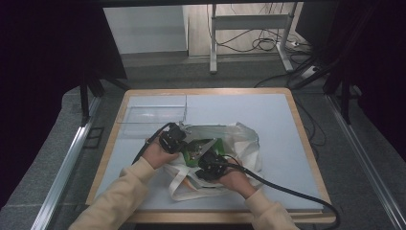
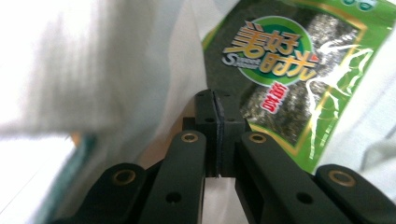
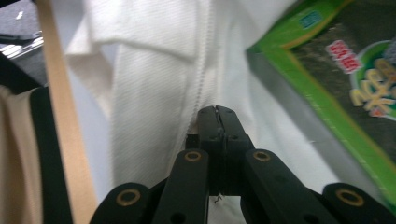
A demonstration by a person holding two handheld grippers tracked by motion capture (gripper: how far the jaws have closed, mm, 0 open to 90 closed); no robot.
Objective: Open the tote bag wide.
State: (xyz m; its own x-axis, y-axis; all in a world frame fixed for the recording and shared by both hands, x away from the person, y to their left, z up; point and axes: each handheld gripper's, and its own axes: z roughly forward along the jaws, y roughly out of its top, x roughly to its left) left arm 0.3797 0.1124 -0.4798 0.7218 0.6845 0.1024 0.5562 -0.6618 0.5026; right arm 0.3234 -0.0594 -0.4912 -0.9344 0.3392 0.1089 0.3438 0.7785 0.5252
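A white cloth tote bag (image 1: 242, 143) lies crumpled on the table's pale mat, with a green seaweed snack packet (image 1: 209, 143) at its mouth. My left gripper (image 1: 186, 145) is at the bag's left side. In the left gripper view its jaws (image 2: 217, 95) are shut, and their tip sits against the white cloth (image 2: 140, 70) just short of the packet (image 2: 289, 70). My right gripper (image 1: 200, 157) is at the bag's near side. Its jaws (image 3: 217, 111) are also shut, tip down by a seam of the cloth (image 3: 154, 93), and the packet (image 3: 345, 79) is to their right. No cloth shows between either pair of pads.
A clear plastic tray (image 1: 151, 115) lies at the mat's far left. The table's wooden rim (image 1: 306, 143) frames the mat. Black cables trail from both grippers toward the near edge. A metal stand (image 1: 249, 21) and loose cables are on the floor beyond the table.
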